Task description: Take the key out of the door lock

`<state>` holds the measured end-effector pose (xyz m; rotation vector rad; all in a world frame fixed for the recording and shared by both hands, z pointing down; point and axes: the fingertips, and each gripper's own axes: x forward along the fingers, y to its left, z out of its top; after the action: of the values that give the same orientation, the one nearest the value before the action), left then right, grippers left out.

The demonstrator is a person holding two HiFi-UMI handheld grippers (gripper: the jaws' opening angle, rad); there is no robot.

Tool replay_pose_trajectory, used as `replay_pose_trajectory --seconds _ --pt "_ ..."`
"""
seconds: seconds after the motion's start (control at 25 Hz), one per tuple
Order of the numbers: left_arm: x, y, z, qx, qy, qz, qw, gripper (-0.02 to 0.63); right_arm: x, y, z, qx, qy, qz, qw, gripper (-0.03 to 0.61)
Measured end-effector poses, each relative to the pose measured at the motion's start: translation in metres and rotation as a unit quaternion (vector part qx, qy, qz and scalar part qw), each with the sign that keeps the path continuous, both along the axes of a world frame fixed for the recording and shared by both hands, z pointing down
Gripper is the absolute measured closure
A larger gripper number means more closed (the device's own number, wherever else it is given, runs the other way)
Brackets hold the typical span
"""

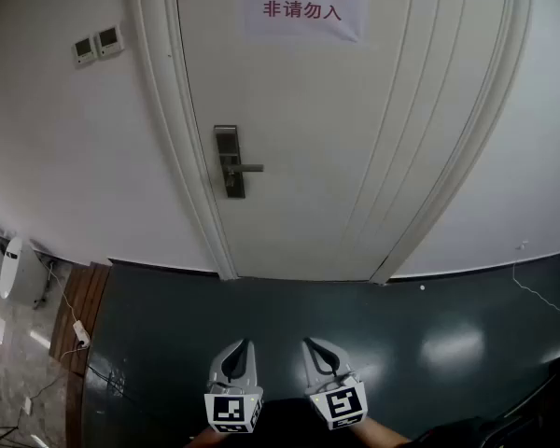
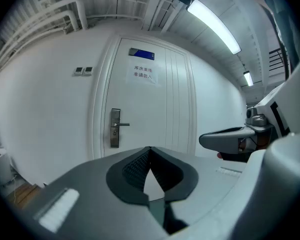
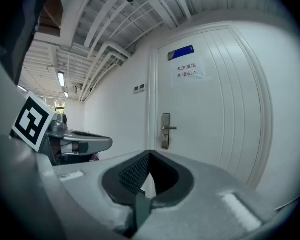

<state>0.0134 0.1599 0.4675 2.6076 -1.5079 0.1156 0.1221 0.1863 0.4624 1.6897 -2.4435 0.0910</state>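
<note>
I see a white paper notice [image 1: 303, 3] with red characters up high, and left of it two small wall panels [image 1: 97, 44] side by side. Down left a white power strip [image 1: 80, 334] lies at the dark glossy floor's [image 1: 448, 334] edge — a white rounded unit [image 1: 19, 269] stands nearby.

We note a dark, glossy floor [image 1: 373, 343] with pale light patches on it, running up to the foot of the door [image 1: 355, 157]. At far left it gives way to a wood-toned strip [image 1: 86, 297], then pale tiles [image 1: 5, 343]. A white power strip [image 1: 80, 334] lies on the wood edge, cord trailing. A white rounded container [image 1: 17, 269] stands on the tiles. A thin white cable [image 1: 541, 297] lies at right.
</note>
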Motion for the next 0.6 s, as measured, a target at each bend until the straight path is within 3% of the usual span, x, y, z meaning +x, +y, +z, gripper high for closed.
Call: replay_pose_trajectory --seconds 0.24,0.6 --pt "0.009 -0.021 -0.012 0.02 0.005 -0.001 0.9998 0.595 -0.005 -0.02 -0.007 0.004 -0.001 0.004 1.0 0.589" --pt "0.001 -0.021 -0.008 0.012 0.012 0.0 0.9999 0.595 -0.012 -0.022 0.001 -0.019 -0.028 0.008 0.999 0.588"
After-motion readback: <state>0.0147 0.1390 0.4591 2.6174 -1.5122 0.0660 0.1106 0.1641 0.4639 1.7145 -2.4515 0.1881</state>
